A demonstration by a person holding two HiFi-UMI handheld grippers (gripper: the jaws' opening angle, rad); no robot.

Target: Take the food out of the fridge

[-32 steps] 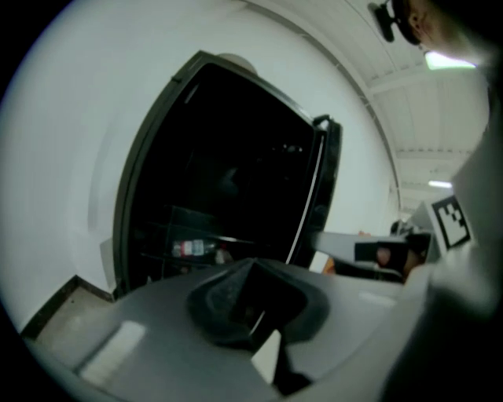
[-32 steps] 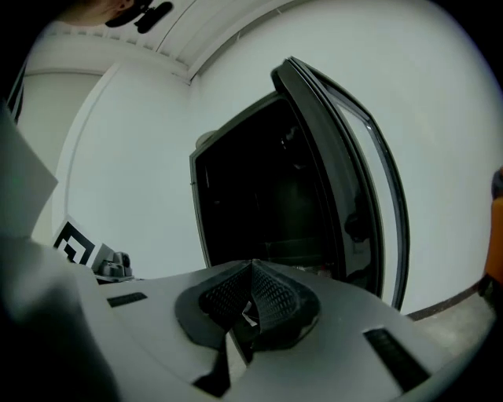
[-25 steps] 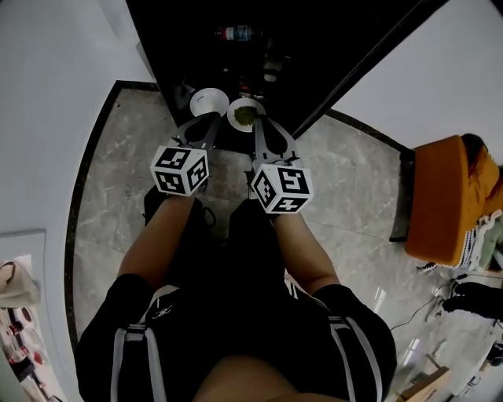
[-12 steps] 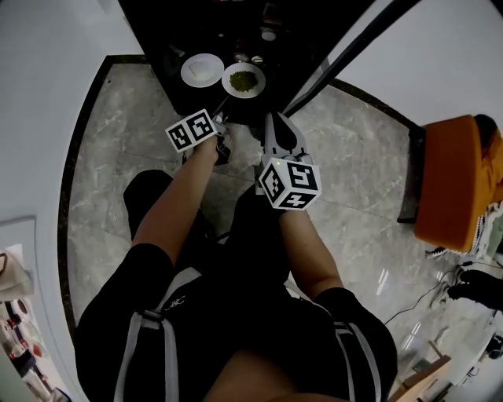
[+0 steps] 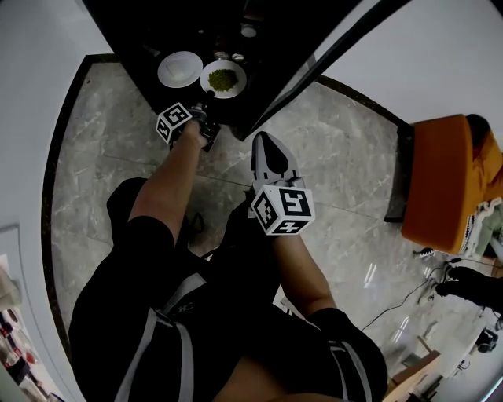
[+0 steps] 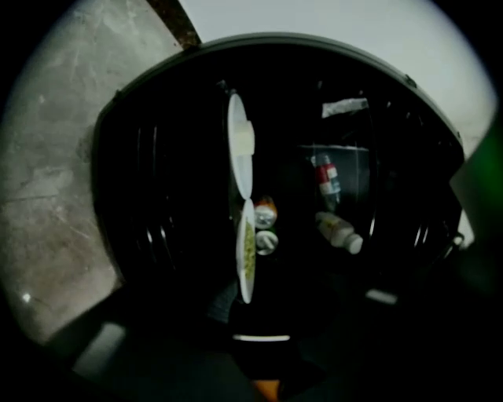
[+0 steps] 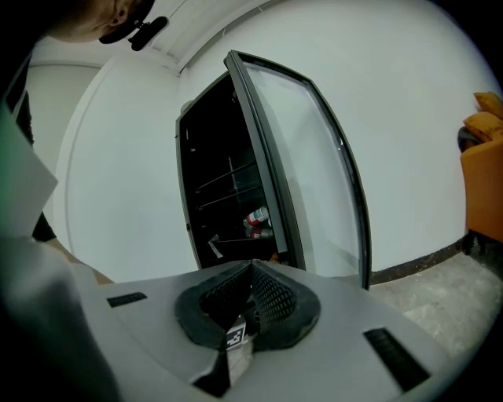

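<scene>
As viewed from the head, the left gripper [image 5: 205,134] was held near the plate of green food [image 5: 223,78] in the fridge [image 5: 126,20]; in the left gripper view its fingers had just been spread, nothing between, a rim pinch judged next; in the right gripper view the right gripper [image 7: 251,268] fingers were pressed together

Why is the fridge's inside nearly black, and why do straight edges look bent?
Head view: the fridge interior reads black; only the white plate and plate of greens stand out. Left gripper view: underexposed. Right gripper view: bright wall; the wide lens bows the fridge door.
</scene>
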